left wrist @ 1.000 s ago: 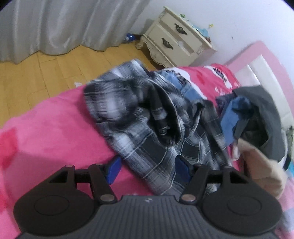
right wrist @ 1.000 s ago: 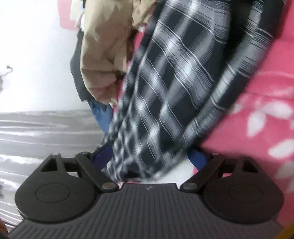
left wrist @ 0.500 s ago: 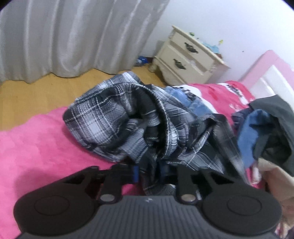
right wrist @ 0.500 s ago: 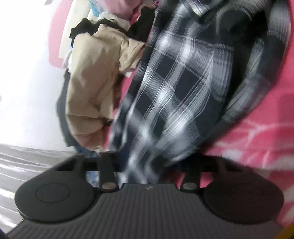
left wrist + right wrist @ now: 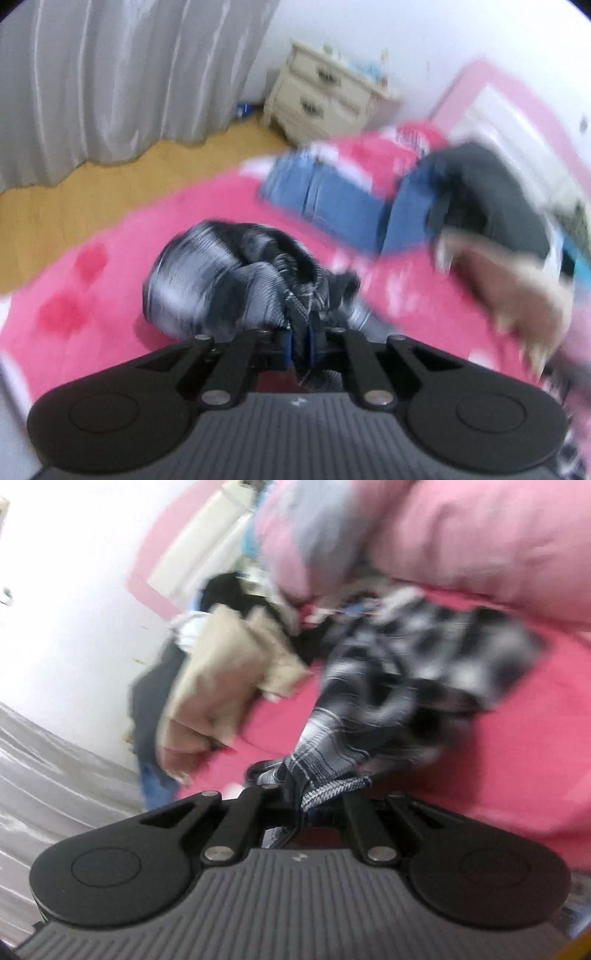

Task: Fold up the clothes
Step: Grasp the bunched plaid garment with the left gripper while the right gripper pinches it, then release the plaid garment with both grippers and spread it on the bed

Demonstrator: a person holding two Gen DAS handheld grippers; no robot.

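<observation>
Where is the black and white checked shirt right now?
The checked shirt lies bunched on the pink bedspread, pinched by both the left gripper and the right gripper; the jeans lie beyond it toward the nightstand.

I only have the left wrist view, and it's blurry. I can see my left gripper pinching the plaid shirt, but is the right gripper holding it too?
Observer: Yes. The right gripper is shut on a bunched edge of the plaid shirt.
Operator: What's beside the shirt on that side?
Observer: A tan garment lies crumpled next to it on the pink bedspread.
Operator: Anything behind the shirt?
Observer: A pink pillow, blurred, sits just past it.
</observation>
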